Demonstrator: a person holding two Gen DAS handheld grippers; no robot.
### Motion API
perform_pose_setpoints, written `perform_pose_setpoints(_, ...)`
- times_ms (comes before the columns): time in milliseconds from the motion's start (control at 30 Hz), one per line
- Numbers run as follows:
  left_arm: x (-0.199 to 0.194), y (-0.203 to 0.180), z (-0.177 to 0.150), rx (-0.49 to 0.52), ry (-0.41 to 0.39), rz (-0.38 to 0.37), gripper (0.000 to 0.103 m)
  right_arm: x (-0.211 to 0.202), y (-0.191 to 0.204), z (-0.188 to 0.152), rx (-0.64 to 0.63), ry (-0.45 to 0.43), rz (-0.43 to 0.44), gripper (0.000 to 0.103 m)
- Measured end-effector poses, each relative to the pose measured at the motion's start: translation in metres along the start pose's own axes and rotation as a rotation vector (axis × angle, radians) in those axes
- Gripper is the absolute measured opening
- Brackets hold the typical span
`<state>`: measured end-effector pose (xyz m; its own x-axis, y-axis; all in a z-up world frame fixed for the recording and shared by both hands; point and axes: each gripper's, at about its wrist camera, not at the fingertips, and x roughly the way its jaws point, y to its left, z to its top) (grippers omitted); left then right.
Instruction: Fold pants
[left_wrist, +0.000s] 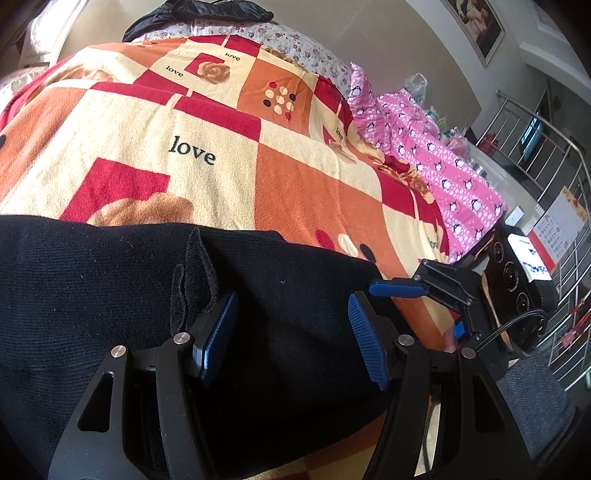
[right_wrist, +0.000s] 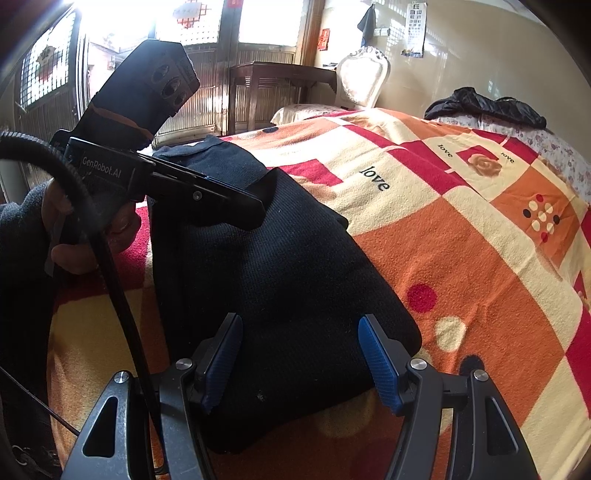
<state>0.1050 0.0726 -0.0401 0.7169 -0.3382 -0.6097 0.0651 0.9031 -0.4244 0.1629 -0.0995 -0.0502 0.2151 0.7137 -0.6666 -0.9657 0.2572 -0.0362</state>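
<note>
A: Left claw (left_wrist: 291, 336), left wrist view: what state?
B: Its blue ribbed pads (left_wrist: 369, 341) stand apart above the folded black knit pants (left_wrist: 110, 280), nothing pinched between them. A raised fold of the cloth sits just beside the left-hand pad.

A: And the right claw (right_wrist: 301, 360)?
B: Likewise apart, over the near end of the same pants; whether the pads touch the cloth cannot be told.

A: Where do the pants lie?
B: Folded into a thick bundle on the orange, red and cream checked blanket printed "love" (right_wrist: 461, 236), which covers a bed.

A: Further out?
B: A pink penguin-print cloth (left_wrist: 443, 166) at the blanket's edge, and a black jacket (right_wrist: 487, 105) at the bed's far end.
</note>
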Motion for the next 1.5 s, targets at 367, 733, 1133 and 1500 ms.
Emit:
perform_pose_setpoints(367,-0.004,0.013,0.002,-0.070,-0.005,-0.069,0.062,-0.037,-0.012,0.002,0.215,-0.037,-0.208,0.063)
perform_pose_setpoints(733,-0.007,0.014,0.002,-0.072,-0.010,-0.073,0.062,-0.074,0.011,-0.031,0.479,-0.178,-0.275,0.064)
perform_pose_setpoints(1133,-0.135,0.055,-0.023,-0.209,-0.219,0.172,0.062,-0.066,-0.005,-0.051,0.639,-0.200,-0.168,0.064)
perform_pose_setpoints(1500,-0.200,0.153,-0.053,-0.651,-0.318,0.234,0.062,-0.062,-0.005,-0.051,0.646,-0.175,-0.175,0.064)
